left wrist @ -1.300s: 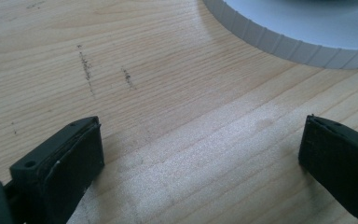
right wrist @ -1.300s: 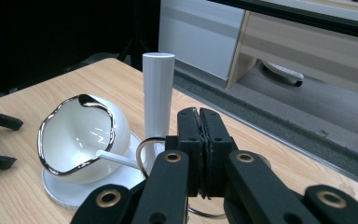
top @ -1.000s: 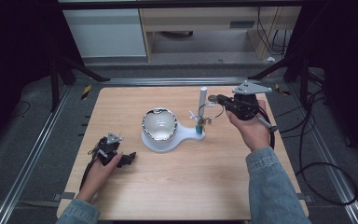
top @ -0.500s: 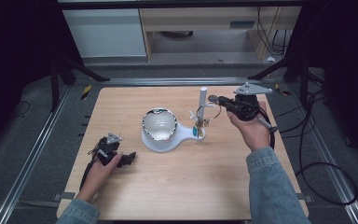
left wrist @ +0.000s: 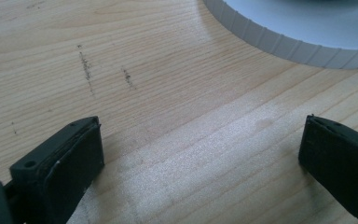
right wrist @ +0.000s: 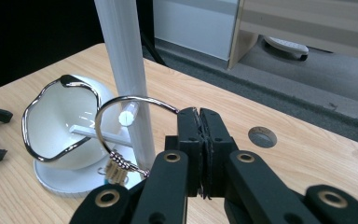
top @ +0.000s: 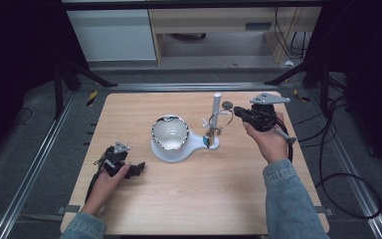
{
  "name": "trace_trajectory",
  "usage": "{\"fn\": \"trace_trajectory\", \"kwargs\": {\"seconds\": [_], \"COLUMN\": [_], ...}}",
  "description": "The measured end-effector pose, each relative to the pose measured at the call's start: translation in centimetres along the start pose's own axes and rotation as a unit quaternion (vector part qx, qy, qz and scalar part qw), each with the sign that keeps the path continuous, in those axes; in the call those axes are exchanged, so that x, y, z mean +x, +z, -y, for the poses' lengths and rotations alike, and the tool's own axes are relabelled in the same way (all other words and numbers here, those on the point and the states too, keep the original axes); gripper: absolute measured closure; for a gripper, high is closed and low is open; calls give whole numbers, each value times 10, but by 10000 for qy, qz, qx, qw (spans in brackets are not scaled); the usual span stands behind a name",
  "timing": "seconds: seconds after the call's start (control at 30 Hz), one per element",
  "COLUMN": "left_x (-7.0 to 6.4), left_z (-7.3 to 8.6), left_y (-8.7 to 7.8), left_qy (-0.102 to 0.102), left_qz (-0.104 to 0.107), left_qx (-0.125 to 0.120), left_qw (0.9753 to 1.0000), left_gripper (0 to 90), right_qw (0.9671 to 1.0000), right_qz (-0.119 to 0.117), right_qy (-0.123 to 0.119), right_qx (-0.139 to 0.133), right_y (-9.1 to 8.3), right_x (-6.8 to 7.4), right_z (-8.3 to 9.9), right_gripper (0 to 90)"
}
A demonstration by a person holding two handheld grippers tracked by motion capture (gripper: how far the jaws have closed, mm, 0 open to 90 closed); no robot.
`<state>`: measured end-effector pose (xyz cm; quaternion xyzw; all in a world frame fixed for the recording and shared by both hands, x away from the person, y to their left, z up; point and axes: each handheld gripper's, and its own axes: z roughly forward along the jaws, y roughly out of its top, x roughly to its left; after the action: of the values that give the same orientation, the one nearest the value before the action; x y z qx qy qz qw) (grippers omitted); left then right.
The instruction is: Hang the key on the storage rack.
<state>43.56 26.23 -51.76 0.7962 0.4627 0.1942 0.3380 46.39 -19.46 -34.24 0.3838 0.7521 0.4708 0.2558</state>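
Note:
A white stand [top: 199, 142] carries a chrome-rimmed white bowl [top: 169, 133] and an upright white post [top: 217, 107] with a short side peg [right wrist: 128, 116]. My right gripper [top: 236, 110] is shut on a silver ring [right wrist: 121, 100] with small charms [right wrist: 119, 167] hanging from it. It holds the ring right against the post, and the peg's tip shows inside the loop. Whether the ring hangs on the peg I cannot tell. My left gripper [top: 139, 168] rests on the table [top: 204, 199] at the front left, open and holding nothing, pointing at the stand's ribbed base [left wrist: 279, 42].
A round grey hole plug [top: 227, 105] sits in the table just right of the post. Metal rails [top: 40, 159] run along the table's sides. Cables [top: 338, 179] lie on the floor at the right. A white cabinet [top: 112, 30] stands behind the table.

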Motion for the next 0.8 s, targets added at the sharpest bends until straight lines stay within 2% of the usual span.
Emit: {"fn": "trace_trajectory", "kwargs": {"seconds": [0.8], "left_x": [0], "left_z": [0], "left_y": [0], "left_qy": [-2], "left_qz": [1], "left_qx": [-1], "left_qw": [10000], "left_gripper": [0], "right_qw": [9997], "right_qz": [5], "right_qy": [175], "right_qx": [189], "right_y": [8], "right_x": [-9], "right_z": [18], "right_gripper": [876]}}
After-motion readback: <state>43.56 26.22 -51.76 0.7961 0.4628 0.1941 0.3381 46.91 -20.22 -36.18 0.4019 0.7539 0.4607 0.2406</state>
